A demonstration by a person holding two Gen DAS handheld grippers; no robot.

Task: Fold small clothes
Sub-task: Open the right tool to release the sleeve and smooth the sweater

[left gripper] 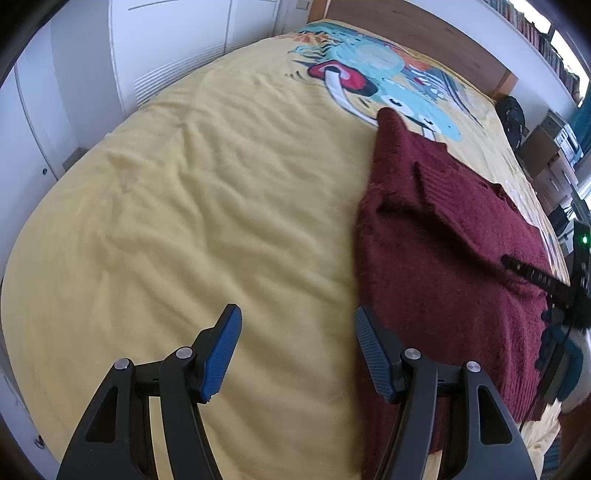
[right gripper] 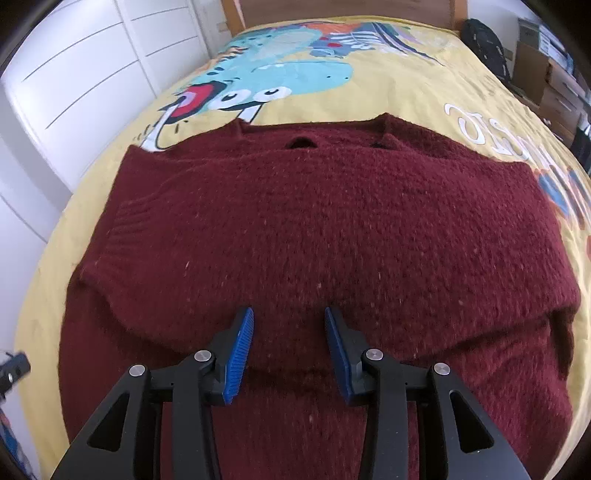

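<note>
A dark red knitted sweater (right gripper: 314, 229) lies on the yellow bedspread (left gripper: 184, 206), partly folded, with a layer lying over its lower part. In the left wrist view the sweater (left gripper: 443, 236) lies at the right. My left gripper (left gripper: 295, 314) is open and empty above the bare bedspread, just left of the sweater's edge. My right gripper (right gripper: 289, 314) is open and empty, low over the middle of the sweater near the folded edge. The right gripper's body (left gripper: 546, 284) shows at the right edge of the left wrist view, over the sweater.
The bedspread carries a blue cartoon print (right gripper: 280, 74) near the wooden headboard (right gripper: 332, 9). White cupboards (right gripper: 74, 74) stand to the left of the bed. Boxes and a black bag (right gripper: 484, 40) stand to the right.
</note>
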